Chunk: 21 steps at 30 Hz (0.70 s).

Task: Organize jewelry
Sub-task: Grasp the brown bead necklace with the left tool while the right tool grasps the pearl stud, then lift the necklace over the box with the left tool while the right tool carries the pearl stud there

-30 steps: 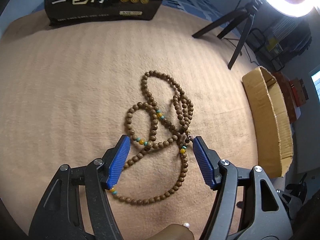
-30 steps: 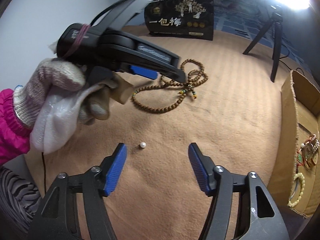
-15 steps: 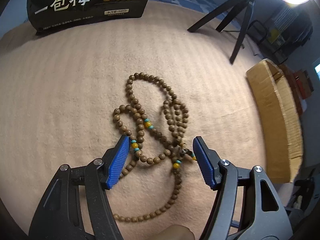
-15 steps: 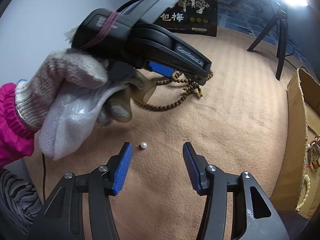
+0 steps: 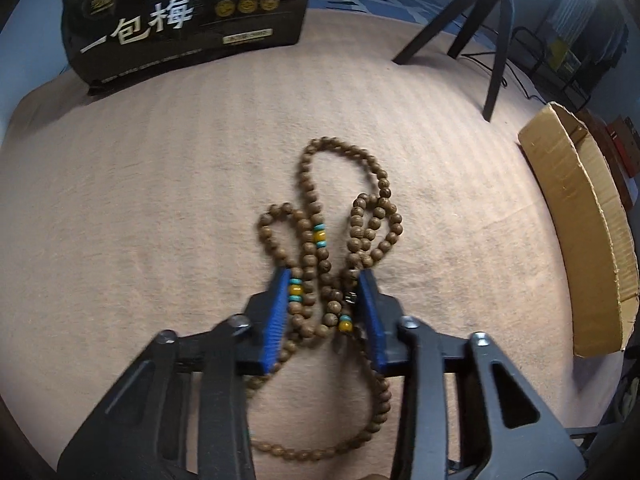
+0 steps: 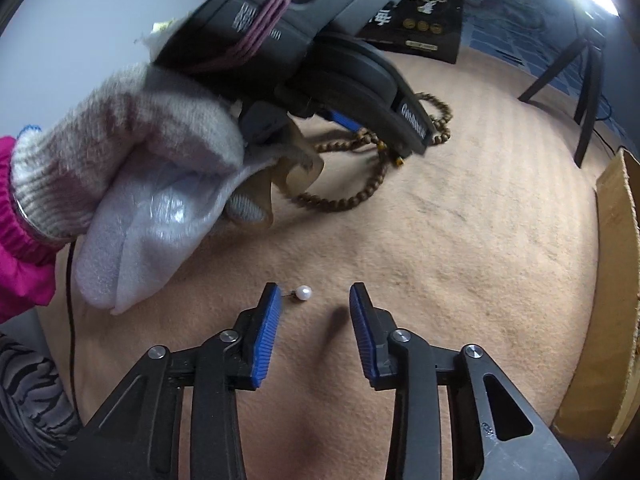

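Left-wrist view shows the left gripper (image 5: 326, 300) closing, its blue pads bunching the wooden bead strand (image 5: 324, 264) on the tan cloth (image 5: 140, 200) for lifting, while the right gripper (image 6: 314, 312), also closing, brackets the pearl (image 6: 303, 292) untouched.

The left gripper (image 5: 326, 304) is pointing steeply down, its blue pads (image 5: 276, 320) closing in on a bunch of beads (image 5: 320, 264) and seemingly already pressing them. A gloved hand (image 6: 132, 168) is gripping its handle, a pink sleeve (image 6: 20, 240) at the wrist. The right gripper (image 6: 314, 320) is also tilting down, its jaws closing with nothing yet between them.
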### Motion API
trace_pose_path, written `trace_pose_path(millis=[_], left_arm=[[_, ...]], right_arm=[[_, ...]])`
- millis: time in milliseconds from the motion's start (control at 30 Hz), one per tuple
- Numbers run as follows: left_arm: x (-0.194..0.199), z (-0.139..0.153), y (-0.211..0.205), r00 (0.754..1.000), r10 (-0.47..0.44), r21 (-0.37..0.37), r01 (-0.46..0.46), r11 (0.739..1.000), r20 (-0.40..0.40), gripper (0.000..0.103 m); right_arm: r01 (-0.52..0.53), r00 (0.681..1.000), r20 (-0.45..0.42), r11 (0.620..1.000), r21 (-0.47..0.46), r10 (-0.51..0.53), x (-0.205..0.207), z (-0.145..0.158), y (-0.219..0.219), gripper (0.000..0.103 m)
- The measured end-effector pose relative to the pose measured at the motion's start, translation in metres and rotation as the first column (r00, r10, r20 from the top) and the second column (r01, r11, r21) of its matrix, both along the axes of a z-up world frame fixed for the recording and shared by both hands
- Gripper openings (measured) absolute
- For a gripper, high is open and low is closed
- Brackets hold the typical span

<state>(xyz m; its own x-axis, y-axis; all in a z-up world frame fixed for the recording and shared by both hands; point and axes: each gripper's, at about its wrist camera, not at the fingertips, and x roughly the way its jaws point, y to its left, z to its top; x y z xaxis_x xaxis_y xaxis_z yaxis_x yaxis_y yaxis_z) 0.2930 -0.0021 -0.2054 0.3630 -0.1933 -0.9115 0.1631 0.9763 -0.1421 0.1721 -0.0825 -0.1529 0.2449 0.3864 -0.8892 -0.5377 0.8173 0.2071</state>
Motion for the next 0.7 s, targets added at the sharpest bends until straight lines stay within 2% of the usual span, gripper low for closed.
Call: trace_pose_path(millis=[67, 167, 300, 533, 700], left_arm=[[0.000, 0.000, 0.005, 1.000, 0.002, -0.007, -0.002, 1.000, 0.001, 0.022], [-0.002, 0.000, 0.008, 1.000, -0.008, -0.010, 0.008, 1.000, 0.010, 0.022], [-0.004, 0.000, 0.008, 1.000, -0.023, -0.008, 0.023, 1.000, 0.020, 0.021], [-0.007, 0.003, 0.020, 1.000, 0.000, -0.086, 0.000, 0.996, 0.005, 0.019], [-0.014, 0.014, 0.030, 1.000, 0.012, -0.107, -0.010, 0.994, 0.017, 0.019]], right_arm=[[-0.013, 1.000, 0.005, 1.000, -0.013, 0.013, -0.001, -0.002, 0.005, 0.030], [-0.024, 1.000, 0.017, 0.999, -0.042, 0.024, -0.002, -0.004, 0.011, 0.027], [-0.026, 0.999, 0.027, 0.997, -0.069, 0.027, -0.004, -0.007, 0.011, 0.016], [-0.013, 0.999, 0.034, 0.999, -0.045, 0.015, 0.004, -0.004, 0.005, 0.016], [0.002, 0.998, 0.067, 0.999, -0.033, 0.001, 0.003, 0.009, -0.003, 0.016]])
